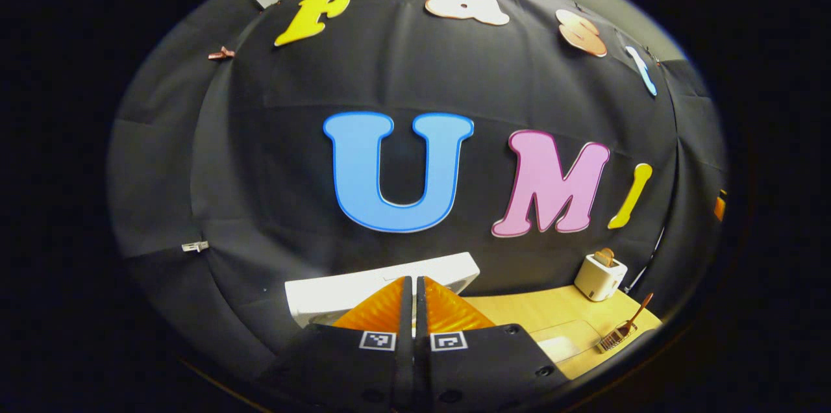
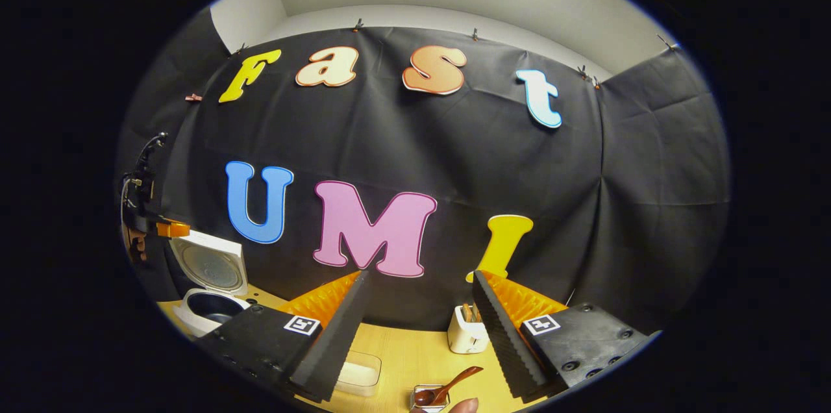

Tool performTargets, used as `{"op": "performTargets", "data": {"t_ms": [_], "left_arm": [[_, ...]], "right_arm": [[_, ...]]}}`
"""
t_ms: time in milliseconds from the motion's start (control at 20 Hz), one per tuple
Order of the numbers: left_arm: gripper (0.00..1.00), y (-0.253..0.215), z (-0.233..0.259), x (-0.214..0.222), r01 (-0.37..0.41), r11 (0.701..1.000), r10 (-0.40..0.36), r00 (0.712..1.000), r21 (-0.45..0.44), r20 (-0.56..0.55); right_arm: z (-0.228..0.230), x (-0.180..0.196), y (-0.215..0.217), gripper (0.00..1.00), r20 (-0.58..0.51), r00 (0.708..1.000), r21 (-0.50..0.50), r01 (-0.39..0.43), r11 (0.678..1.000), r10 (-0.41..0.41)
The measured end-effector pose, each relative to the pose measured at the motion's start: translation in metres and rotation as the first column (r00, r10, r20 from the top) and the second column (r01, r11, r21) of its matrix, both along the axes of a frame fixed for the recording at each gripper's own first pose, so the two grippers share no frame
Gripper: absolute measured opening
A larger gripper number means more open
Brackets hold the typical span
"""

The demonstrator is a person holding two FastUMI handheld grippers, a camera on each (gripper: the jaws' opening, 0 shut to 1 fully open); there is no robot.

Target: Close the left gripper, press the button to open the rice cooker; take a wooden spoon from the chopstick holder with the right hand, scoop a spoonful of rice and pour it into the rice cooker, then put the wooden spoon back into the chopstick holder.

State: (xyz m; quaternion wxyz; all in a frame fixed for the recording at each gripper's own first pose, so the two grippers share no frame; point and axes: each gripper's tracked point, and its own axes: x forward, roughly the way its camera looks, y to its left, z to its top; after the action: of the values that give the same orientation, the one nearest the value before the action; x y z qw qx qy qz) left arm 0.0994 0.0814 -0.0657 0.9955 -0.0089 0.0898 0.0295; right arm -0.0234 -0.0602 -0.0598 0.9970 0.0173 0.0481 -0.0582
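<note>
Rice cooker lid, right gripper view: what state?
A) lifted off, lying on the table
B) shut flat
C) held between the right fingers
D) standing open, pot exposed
D: the lid stands upright behind the dark pot of the rice cooker, with the shut left gripper up beside its top edge; the right gripper is open and apart from it.

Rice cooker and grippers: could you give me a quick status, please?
Left gripper shut, empty. Right gripper open, empty. Rice cooker lid up; wooden spoon in chopstick holder. Nothing blocking.
</note>
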Motion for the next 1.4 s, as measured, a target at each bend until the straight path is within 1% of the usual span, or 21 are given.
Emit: {"op": "performTargets", "data": {"t_ms": [50,100,300,350,400,450,550,600,650,700,750,800,900,950,1000,1200,1300,1400], "left_arm": [[0.08,-0.004,0.007,-0.004,0.002,1.000,-0.002,1.000,-0.002,0.025],[0.05,-0.008,0.013,-0.007,0.003,1.000,-0.003,0.999,-0.004,0.043],[0.05,-0.022,0.027,-0.021,0.003,1.000,-0.001,0.994,-0.021,0.105],[0.07,-0.029,0.026,-0.023,0.013,1.000,-0.010,0.994,-0.027,0.111],[0.15,-0.036,0.026,-0.026,0.027,0.999,-0.024,0.994,-0.024,0.110],[0.19,-0.040,0.024,-0.028,0.032,0.999,-0.030,0.994,-0.012,0.108],[0.42,-0.048,0.020,-0.030,0.034,0.999,-0.035,0.995,0.017,0.089],[0.62,-0.054,0.017,-0.032,0.036,0.999,-0.037,0.996,0.017,0.077],[0.61,-0.062,0.014,-0.033,0.042,0.999,-0.043,0.997,0.014,0.067],[0.67,-0.068,0.011,-0.036,0.052,0.999,-0.053,0.997,0.012,0.058],[0.81,-0.074,0.009,-0.037,0.057,0.998,-0.057,0.997,0.013,0.049],[0.86,-0.078,0.008,-0.039,0.055,0.998,-0.055,0.997,0.016,0.045],[0.91,-0.086,0.008,-0.046,0.050,0.998,-0.051,0.998,0.026,0.046],[0.92,-0.091,0.010,-0.048,0.047,0.998,-0.048,0.998,0.031,0.045],[0.92,-0.095,0.011,-0.052,0.042,0.998,-0.043,0.998,0.038,0.043],[0.92,-0.106,0.012,-0.066,0.015,0.997,-0.017,0.999,0.074,0.027],[0.92,-0.111,0.010,-0.071,0.001,0.997,-0.002,1.000,0.074,0.012],[0.93,-0.112,0.008,-0.075,-0.020,0.996,0.020,1.000,0.081,0.002]], "right_arm": [[-0.006,-0.001,-0.002,0.97,-0.009,1.000,0.011,-0.003,1.000,0.003],[-0.016,-0.004,-0.005,0.97,-0.022,1.000,0.021,-0.006,1.000,0.007],[-0.049,-0.011,-0.017,0.97,-0.069,0.997,0.071,-0.021,0.997,0.026],[-0.060,-0.013,-0.022,0.97,-0.086,0.996,0.083,-0.017,0.996,0.024],[-0.071,-0.015,-0.027,0.97,-0.105,0.994,0.094,-0.014,0.995,0.024],[-0.083,-0.017,-0.032,0.97,-0.125,0.992,0.104,-0.009,0.994,0.022],[-0.111,-0.022,-0.038,0.97,-0.170,0.985,0.123,-0.009,0.992,0.030],[-0.129,-0.024,-0.041,0.96,-0.199,0.979,0.128,-0.009,0.992,0.034],[-0.147,-0.027,-0.044,0.96,-0.227,0.973,0.129,-0.010,0.992,0.040],[-0.166,-0.028,-0.046,0.94,-0.257,0.965,0.129,-0.013,0.992,0.046],[-0.187,-0.030,-0.048,0.94,-0.293,0.955,0.136,-0.015,0.991,0.055],[-0.208,-0.032,-0.050,0.91,-0.325,0.943,0.150,-0.019,0.988,0.068],[-0.248,-0.035,-0.052,0.85,-0.375,0.923,0.198,-0.017,0.980,0.092],[-0.267,-0.036,-0.055,0.83,-0.401,0.911,0.224,-0.004,0.975,0.096],[-0.285,-0.035,-0.059,0.80,-0.422,0.901,0.252,0.010,0.968,0.100],[-0.351,-0.025,-0.075,0.74,-0.490,0.864,0.318,0.057,0.946,0.113],[-0.371,-0.023,-0.074,0.70,-0.509,0.849,0.379,0.069,0.923,0.145],[-0.383,-0.014,-0.068,0.70,-0.502,0.845,0.435,0.060,0.898,0.187]]}}
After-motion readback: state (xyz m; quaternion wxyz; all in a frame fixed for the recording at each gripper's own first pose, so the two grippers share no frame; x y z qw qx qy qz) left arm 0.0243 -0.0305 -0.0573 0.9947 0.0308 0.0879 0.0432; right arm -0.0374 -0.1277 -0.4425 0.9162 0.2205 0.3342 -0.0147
